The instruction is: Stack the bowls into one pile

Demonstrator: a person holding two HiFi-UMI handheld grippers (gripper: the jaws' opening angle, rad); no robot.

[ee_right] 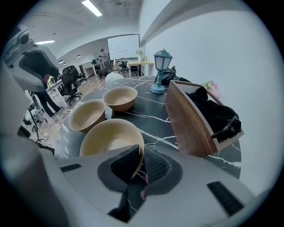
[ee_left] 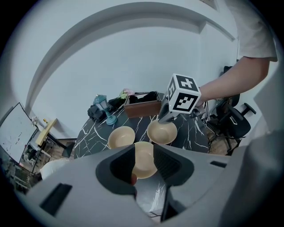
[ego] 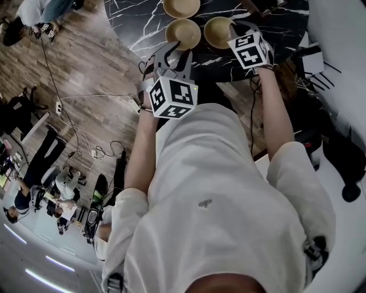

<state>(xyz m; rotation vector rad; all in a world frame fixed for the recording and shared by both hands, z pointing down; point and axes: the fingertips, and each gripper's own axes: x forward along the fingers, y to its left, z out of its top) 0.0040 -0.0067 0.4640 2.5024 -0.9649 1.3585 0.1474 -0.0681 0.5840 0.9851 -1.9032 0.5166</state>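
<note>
Three plain tan bowls (ego: pixel 182 7), all sitting separate on the black marble table (ego: pixel 137 23). Pinching the right-hand bowl (ee_right: pixel 108 137) by its rim with the right gripper (ee_right: pixel 141 155), clear only in its own view. Holding the left gripper (ee_left: pixel 144 153) wide open over the left-hand bowl (ee_left: pixel 143 170). Wooden tray (ee_right: pixel 186 119) close beside, table edge near.

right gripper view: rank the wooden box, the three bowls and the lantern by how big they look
1. wooden box
2. nearest bowl
3. middle bowl
4. far bowl and lantern, too close to call
The bowls differ mainly by nearness to the camera; they may be one size.
</note>
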